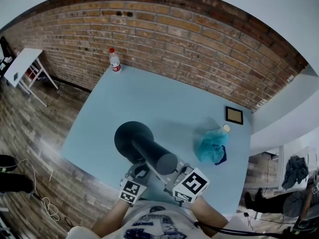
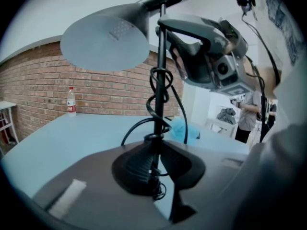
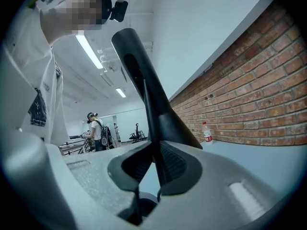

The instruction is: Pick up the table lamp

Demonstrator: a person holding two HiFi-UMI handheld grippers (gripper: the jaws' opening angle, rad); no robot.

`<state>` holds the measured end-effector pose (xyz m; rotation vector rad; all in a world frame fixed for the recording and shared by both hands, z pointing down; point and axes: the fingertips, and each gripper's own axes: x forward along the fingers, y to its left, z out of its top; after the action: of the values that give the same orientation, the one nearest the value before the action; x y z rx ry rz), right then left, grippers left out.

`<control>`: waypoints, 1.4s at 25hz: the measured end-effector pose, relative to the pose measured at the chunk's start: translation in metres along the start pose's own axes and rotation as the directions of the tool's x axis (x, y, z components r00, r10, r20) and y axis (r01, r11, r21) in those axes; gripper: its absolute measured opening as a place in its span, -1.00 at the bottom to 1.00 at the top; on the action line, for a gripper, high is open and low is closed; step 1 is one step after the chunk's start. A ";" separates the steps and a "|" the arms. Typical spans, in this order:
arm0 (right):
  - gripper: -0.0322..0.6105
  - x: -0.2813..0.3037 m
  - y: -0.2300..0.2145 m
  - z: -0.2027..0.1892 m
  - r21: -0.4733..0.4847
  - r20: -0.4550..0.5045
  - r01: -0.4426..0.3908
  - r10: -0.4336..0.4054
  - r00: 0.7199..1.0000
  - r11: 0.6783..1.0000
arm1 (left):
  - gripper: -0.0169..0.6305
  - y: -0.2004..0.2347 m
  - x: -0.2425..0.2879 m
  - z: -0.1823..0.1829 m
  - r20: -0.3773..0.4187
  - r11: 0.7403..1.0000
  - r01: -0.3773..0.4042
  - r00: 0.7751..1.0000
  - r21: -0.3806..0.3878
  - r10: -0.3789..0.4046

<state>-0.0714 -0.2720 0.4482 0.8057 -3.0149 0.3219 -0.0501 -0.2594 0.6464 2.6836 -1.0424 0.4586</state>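
- Table lamp [image 1: 149, 151]: dark and matt, held over the desk's near edge right in front of the person. Its base shows in no view.
- Its cone-shaped shade [image 2: 105, 42] narrows to a short barrel at the back and sits atop a thin black stem [image 2: 161, 56]. A black cord [image 2: 160, 97] is wound loosely round that stem.
- Left gripper [image 2: 154, 162]: jaws closed on the stem low down, with loops of the cord caught there too.
- Right gripper [image 3: 154, 169]: jaws clamped on the stem higher up, just under the shade.
- Crumpled teal cloth [image 1: 211, 146]: near the desk's right edge, with a dark blue bit showing beneath it.
- Small pale disc [image 1: 227, 128] and dark framed square [image 1: 234, 115]: just past the cloth, toward the far right corner.
- Plastic bottle [image 1: 114, 60]: red cap and red label, upright at the desk's far left corner. Its contents cannot be made out.
- Desk [image 1: 149, 98]: plain pale blue top, standing by a red brick wall [image 1: 189, 39].
- Wood-plank floor [image 1: 30, 128], with a white folding table [image 1: 22, 66] by the wall at the left.
- Person with a backpack [image 3: 96, 128]: far down a long room under ceiling strip lights.
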 end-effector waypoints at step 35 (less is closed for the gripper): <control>-0.77 -0.042 0.001 0.059 -0.088 0.086 0.050 -0.042 0.995 0.995 | -0.83 -0.024 0.004 0.064 0.040 0.995 0.027 0.999 0.091 -0.031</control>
<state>-0.0328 -0.2618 0.3877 0.9016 -3.0562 0.1534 -0.0176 -0.2647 0.5860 2.7951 -1.0152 0.4572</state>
